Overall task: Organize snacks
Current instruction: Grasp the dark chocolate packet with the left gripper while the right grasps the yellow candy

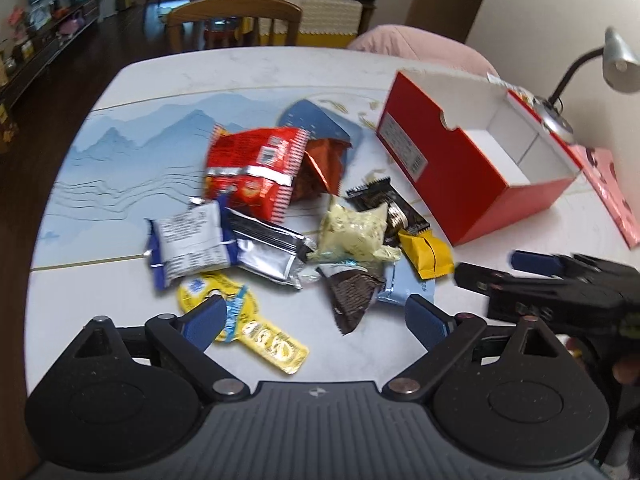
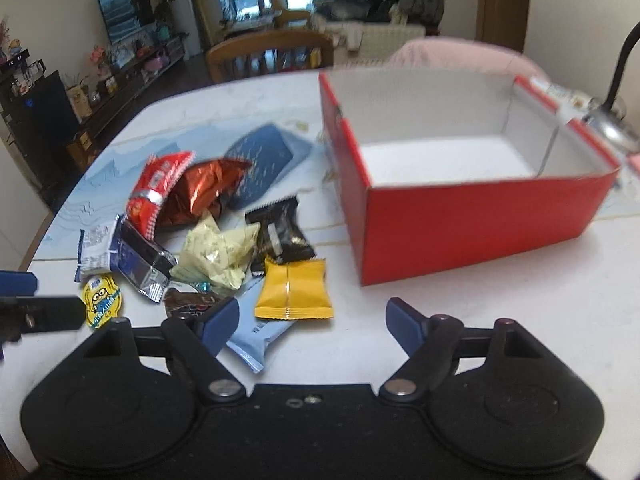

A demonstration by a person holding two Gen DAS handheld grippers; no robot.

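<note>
1. The snack packets (image 2: 224,240) lie in a loose pile on the white table (image 2: 520,320), at nine o'clock of the empty red box (image 2: 472,216).
2. They look light, soft and crinkly. The foil is probably slippery, so a crimped end seam seems the best hold.
3. The right gripper (image 2: 312,322) tilts down, jaws spread and empty, with the yellow packet (image 2: 294,290) just ahead.
4. The left gripper (image 1: 316,320) is also spread, empty, above the dark triangular packet (image 1: 352,292).
</note>
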